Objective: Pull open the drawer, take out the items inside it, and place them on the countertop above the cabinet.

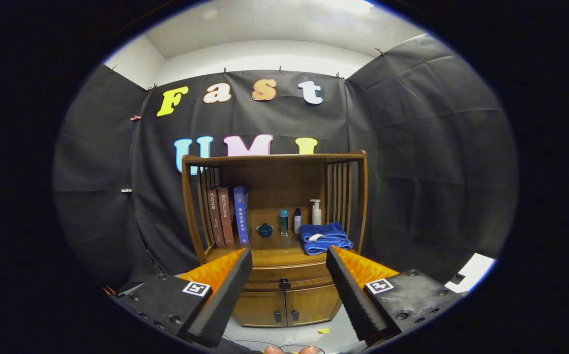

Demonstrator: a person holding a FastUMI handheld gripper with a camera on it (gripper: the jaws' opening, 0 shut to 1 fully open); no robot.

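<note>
- The claw is held spread wide, nothing being pinched between its two fingers, and it is kept well apart from the furniture ahead.
- A wooden cabinet is seen straight ahead, beyond the fingertips and framed in the gap between them.
- The drawer is found shut, with its dark round knob lying between the two fingers and beyond them.
- Below the drawer, two small cabinet doors are seen closed, each fitted with a dark handle near the middle seam.
- The countertop lies just above the drawer, beyond the fingertips, under an open shelf frame with slatted sides.
- Three books are stood upright on the countertop, beyond the left finger, against the left slats.
- A small dark blue lidded pot is set just right of the books.
- A teal bottle and a white bottle with a dark cap are stood side by side near the middle, beyond the gap.
- A white pump bottle is placed further back, behind a folded blue towel that lies beyond the right finger.
- Fingertips of a person's hand are glimpsed behind the claw, at its base.
- What the drawer holds cannot be told, as it is closed.
</note>
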